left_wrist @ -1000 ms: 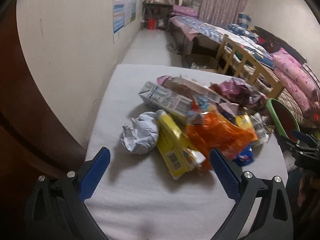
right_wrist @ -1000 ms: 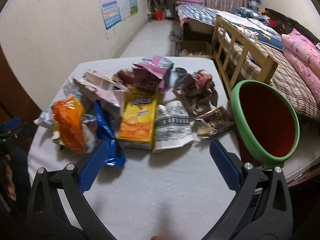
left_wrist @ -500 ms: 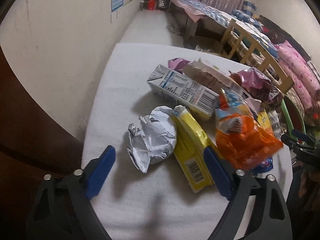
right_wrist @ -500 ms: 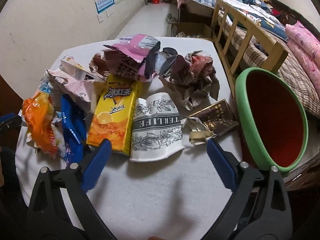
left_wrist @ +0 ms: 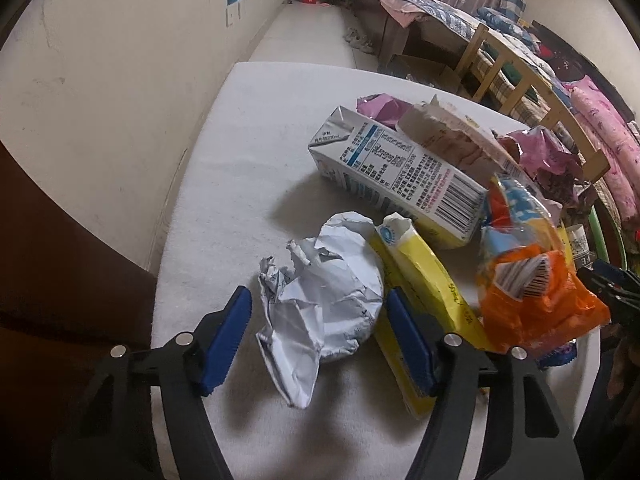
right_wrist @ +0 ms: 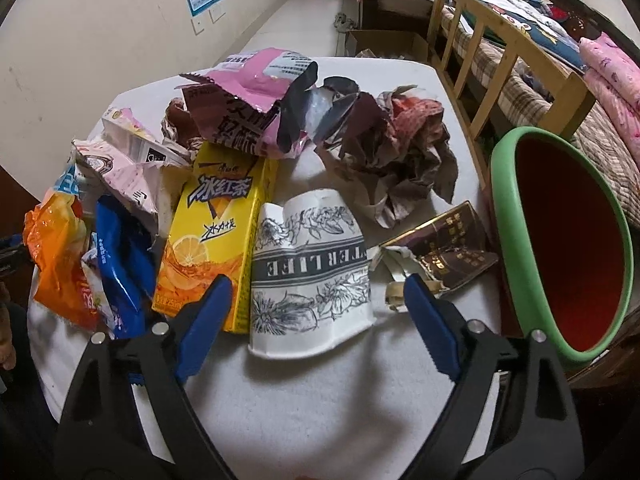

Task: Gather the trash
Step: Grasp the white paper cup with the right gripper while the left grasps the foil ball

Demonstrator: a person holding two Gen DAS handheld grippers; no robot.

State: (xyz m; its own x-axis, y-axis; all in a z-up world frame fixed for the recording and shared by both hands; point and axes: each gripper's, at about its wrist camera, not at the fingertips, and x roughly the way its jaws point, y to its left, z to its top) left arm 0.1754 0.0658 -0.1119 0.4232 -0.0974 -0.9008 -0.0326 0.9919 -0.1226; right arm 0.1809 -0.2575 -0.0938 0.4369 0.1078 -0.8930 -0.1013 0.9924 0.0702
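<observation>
Trash lies in a heap on a white table [left_wrist: 240, 168]. My left gripper [left_wrist: 318, 320] is open, its blue pads on either side of a crumpled white paper ball [left_wrist: 324, 300], not closed on it. Beside the ball lie a yellow carton [left_wrist: 424, 280], a white milk carton [left_wrist: 396, 168] and an orange wrapper [left_wrist: 536, 292]. My right gripper [right_wrist: 316, 304] is open around a flattened white paper cup [right_wrist: 308, 272]. A yellow tea carton [right_wrist: 216, 236] lies left of the cup. A green-rimmed red bin [right_wrist: 568, 240] stands at the table's right edge.
Pink snack bag [right_wrist: 256, 96], crumpled brown wrappers [right_wrist: 392, 152], a brown foil packet [right_wrist: 448, 244] and a blue wrapper [right_wrist: 120, 256] crowd the table. A wooden bed frame [right_wrist: 500, 40] stands to the right. A wall [left_wrist: 100, 80] runs along the left.
Both grippers have moved forward and down. The left now brackets the paper ball and has narrowed somewhat; the right now brackets the paper cup.
</observation>
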